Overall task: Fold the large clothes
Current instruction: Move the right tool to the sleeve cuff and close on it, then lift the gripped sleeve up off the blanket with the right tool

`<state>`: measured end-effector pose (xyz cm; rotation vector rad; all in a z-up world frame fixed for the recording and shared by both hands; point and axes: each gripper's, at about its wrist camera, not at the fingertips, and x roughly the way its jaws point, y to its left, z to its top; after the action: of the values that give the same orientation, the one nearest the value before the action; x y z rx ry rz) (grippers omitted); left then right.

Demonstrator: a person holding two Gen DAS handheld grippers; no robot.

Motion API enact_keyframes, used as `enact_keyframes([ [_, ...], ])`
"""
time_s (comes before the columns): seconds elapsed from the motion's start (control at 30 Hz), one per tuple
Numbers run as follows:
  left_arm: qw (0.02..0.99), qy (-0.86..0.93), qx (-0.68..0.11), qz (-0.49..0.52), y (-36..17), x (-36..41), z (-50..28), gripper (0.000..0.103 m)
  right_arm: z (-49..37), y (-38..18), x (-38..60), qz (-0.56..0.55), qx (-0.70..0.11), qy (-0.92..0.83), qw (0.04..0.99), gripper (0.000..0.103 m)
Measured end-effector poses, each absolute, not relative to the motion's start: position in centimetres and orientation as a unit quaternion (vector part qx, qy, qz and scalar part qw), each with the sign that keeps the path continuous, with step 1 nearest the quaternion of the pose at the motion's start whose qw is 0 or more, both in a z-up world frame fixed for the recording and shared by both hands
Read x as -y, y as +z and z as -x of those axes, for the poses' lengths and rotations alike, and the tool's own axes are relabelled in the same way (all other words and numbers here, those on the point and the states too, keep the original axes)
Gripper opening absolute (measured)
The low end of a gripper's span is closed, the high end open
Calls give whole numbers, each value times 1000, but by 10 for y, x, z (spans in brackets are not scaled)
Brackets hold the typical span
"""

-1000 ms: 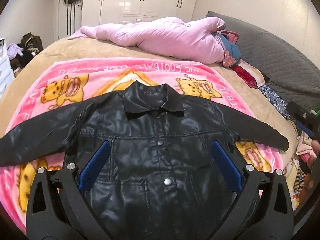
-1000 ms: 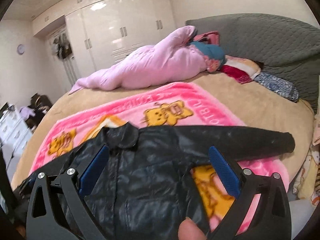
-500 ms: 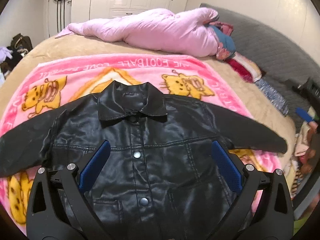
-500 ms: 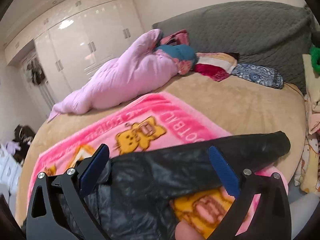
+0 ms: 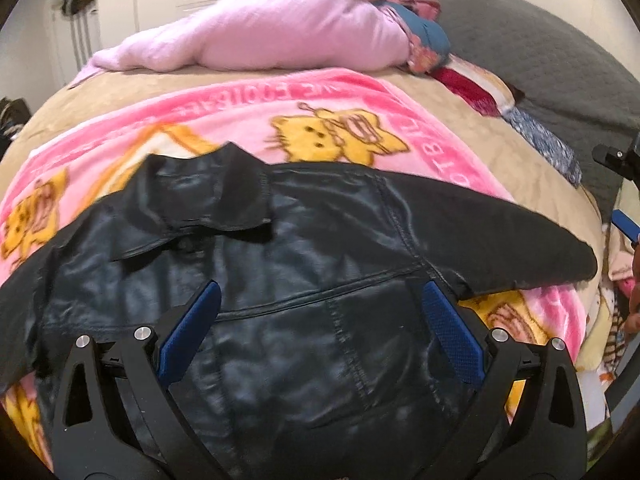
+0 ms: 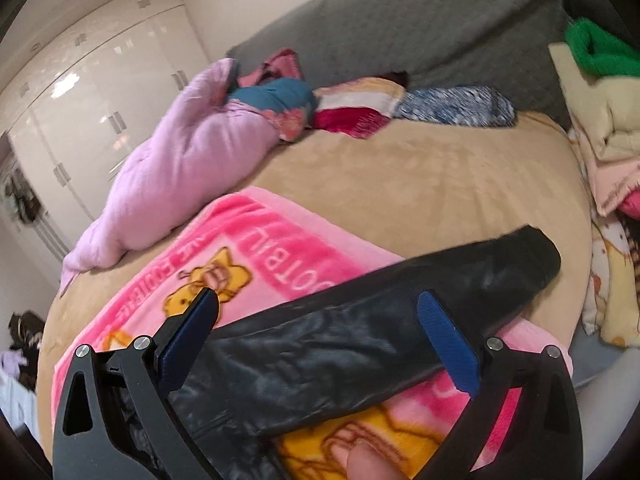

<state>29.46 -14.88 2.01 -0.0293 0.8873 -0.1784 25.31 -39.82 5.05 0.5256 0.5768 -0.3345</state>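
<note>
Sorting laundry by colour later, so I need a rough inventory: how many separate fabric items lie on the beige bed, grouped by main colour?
Black: 1, the leather jacket
Pink: 2, the cartoon blanket and the pale quilt
Teal: 1, bundle
Red-striped: 1, folded cloth
Blue patterned: 1, cloth
Total: 6

Home bedroom: bed (image 6: 420, 184), padded headboard (image 6: 400, 28), white wardrobes (image 6: 100, 92)

Pink fleece blanket with yellow cartoon cats and mirrored lettering (image 5: 248, 120) spread on tan bed cover (image 6: 420, 184). Bulky lilac quilted duvet roll (image 5: 280, 36) lies across far side of bed, teal-and-floral bundle (image 6: 276, 100) touching its end, then red-striped folded cloth (image 6: 352, 112), blue patterned pillow (image 6: 456, 106). Grey quilted headboard (image 6: 420, 28) behind. White glossy wardrobe doors (image 6: 92, 92) beyond.
</note>
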Motion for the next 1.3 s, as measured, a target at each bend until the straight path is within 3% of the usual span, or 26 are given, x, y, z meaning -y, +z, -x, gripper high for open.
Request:
enact_keyframes([
  [0.5, 884, -106, -455, -7, -40, 190, -347, 95, -234, -27, 494, -405, -287, -300, 814, 99],
  [0.6, 883, -118, -455, -2, -46, 194, -357, 84, -226, -38, 506, -431, -283, -317, 796, 99],
  [0.67, 882, -132, -453, -1, -48, 200, -363, 69, -225, -43, 511, -440, -281, -321, 790, 99],
  [0.83, 868, -177, -464, -6, -61, 220, -380, 47, -229, -59, 520, -438, -293, -340, 779, 99],
  [1.13, 854, -205, -478, 16, -68, 219, -386, 43, -247, -99, 550, -489, -282, -319, 761, 99],
  [1.17, 850, -217, -479, 19, -66, 219, -380, 43, -252, -101, 552, -491, -276, -305, 768, 95],
  [1.23, 842, -246, -479, 17, -65, 224, -363, 43, -255, -104, 552, -487, -271, -304, 773, 77],
  [1.27, 840, -251, -481, 15, -67, 226, -358, 43, -256, -104, 552, -487, -271, -303, 773, 63],
  [1.3, 839, -254, -481, 16, -68, 227, -353, 43, -257, -103, 552, -489, -270, -297, 775, 57],
])
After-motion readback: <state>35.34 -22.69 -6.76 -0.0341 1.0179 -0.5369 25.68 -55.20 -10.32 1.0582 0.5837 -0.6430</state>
